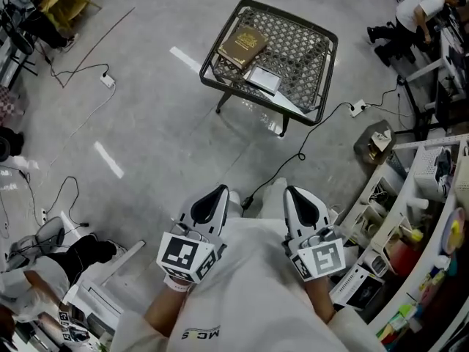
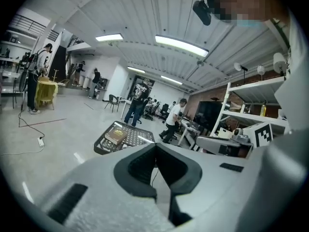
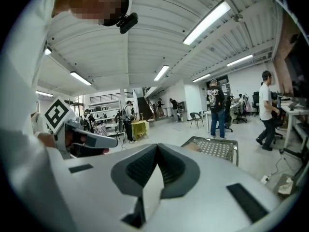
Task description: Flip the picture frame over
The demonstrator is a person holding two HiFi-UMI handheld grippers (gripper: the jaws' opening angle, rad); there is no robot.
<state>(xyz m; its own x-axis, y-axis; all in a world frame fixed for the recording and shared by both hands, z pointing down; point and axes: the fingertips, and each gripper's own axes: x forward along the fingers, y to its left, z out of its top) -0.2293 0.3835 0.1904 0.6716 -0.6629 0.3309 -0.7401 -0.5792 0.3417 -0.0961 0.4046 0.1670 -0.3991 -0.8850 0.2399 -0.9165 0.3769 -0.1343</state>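
Wire table (image 1: 302,44) bears picture frame (image 1: 263,79) lying flat; left gripper (image 1: 219,192) and right gripper (image 1: 294,192) fingers together.

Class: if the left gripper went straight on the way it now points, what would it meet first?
Nothing close: open air lies ahead of the left gripper. The low wire table stands ahead but slightly left and lower, so the line probably passes over it; depth is unclear.

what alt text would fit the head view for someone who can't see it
Seen from steeply above, a person holds the left gripper and right gripper close to their body, jaws together and empty. Ahead on the grey floor, a low wire-mesh table carries a brown book and a flat-lying picture frame.
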